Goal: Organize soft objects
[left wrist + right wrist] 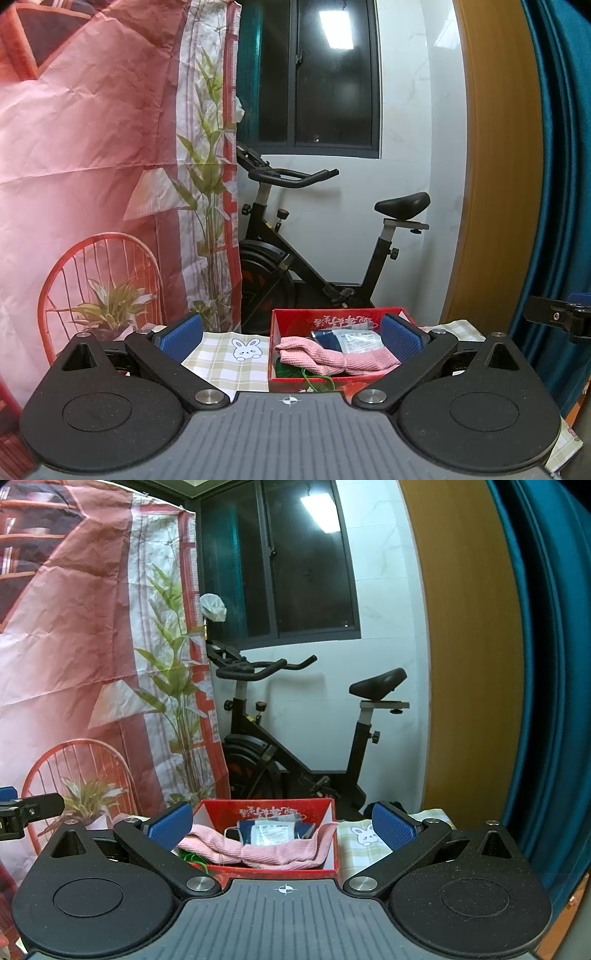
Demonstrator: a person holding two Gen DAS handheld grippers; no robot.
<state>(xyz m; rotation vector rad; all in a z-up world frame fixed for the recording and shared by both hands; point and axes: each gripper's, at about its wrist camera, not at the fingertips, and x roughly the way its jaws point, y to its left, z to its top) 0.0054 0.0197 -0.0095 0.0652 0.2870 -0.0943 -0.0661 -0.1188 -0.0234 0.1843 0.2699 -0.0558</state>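
The left claw (291,338) is spread wide and holds nothing. The right claw (282,821) is likewise spread and empty. Both hover above the near edge of the counter (229,369), which carries a checked cloth with a rabbit print (245,349). The red box (269,810) stands on the counter and contains a pink cloth (258,849), with a dark blue packet (273,830) lying behind it.

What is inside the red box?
The red box holds a pink cloth draped over a clear packet of dark blue items; green string peeks out. Anything beneath is hidden.
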